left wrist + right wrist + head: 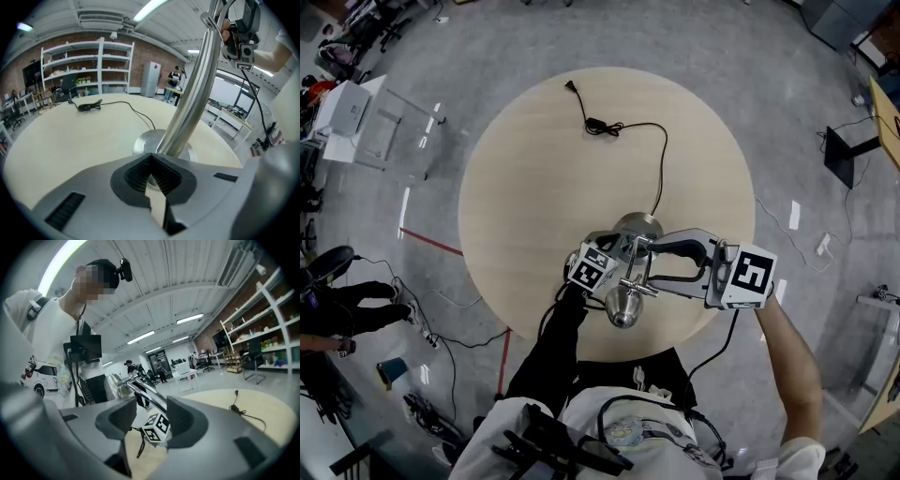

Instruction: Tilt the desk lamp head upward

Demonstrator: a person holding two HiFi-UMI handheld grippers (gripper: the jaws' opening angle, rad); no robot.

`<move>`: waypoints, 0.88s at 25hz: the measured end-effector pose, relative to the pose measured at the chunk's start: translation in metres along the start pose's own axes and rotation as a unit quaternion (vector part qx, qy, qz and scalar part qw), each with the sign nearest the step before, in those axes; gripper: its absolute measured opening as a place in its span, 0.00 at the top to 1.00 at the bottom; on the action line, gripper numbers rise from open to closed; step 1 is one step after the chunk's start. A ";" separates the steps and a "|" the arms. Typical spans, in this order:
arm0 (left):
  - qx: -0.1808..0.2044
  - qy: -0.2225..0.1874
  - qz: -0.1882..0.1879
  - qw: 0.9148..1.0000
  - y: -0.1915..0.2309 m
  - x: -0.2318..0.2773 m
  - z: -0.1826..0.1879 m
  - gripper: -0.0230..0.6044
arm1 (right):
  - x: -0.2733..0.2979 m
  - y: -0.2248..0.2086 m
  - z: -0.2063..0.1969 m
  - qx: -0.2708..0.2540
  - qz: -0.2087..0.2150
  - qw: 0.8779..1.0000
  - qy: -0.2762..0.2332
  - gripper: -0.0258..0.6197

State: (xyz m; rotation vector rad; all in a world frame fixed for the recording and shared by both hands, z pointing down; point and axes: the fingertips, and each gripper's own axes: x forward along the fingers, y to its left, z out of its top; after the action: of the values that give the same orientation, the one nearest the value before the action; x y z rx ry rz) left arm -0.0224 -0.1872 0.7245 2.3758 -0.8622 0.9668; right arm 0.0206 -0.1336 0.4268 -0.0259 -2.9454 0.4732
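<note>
The left tool (151, 161) sits just left of the lamp base (637, 228). Its jaws are brought together with nothing between them, and the tips lie just beside the foot of the slanted chrome stem (187, 112). I judge it is there to steady the lamp rather than to grip it.

The lamp head (623, 307) hangs on the near side of the base, toward the person, above the counter (525, 187). From the right of the base the right tool (151, 405) reaches in with its jaws apart, straddling the thin upper arm (149, 395) that leads to the head, with a gap on either side.

This looks like the grasp before the tilt, with the head not yet raised. The next move probably calls for closing on that thin arm and swinging it upward while the base is kept from sliding. Polished metal may slip in the pads.

There is one lamp and one cord (661, 150), which runs off the far side of the base to one loose plug (571, 87). There are two tools and one counter.
</note>
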 end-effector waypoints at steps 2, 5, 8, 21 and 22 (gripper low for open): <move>-0.007 -0.027 0.018 0.999 0.006 -0.012 0.009 0.98 | -0.008 -0.001 0.002 -0.012 -0.023 1.000 0.001 0.68; -0.035 -0.071 0.043 0.996 0.012 -0.042 0.025 0.98 | -0.027 -0.008 0.004 -0.001 -0.084 0.996 -0.021 0.68; -0.055 -0.125 0.073 0.988 0.020 -0.084 0.044 0.98 | -0.049 -0.012 0.009 0.030 -0.163 0.984 -0.066 0.68; -0.065 -0.346 0.162 0.922 -0.014 -0.287 0.151 0.98 | -0.108 0.054 0.052 -0.019 -0.371 0.921 -0.121 0.88; -0.062 -0.355 0.165 0.918 -0.018 -0.300 0.154 0.98 | -0.110 0.059 0.056 -0.020 -0.378 0.916 -0.129 0.93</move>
State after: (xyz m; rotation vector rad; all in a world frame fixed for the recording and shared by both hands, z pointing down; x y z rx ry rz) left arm -0.1076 -0.1498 0.4002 2.5255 -1.5674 0.0963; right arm 0.1199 -0.0997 0.3386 1.1997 -2.8759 0.3026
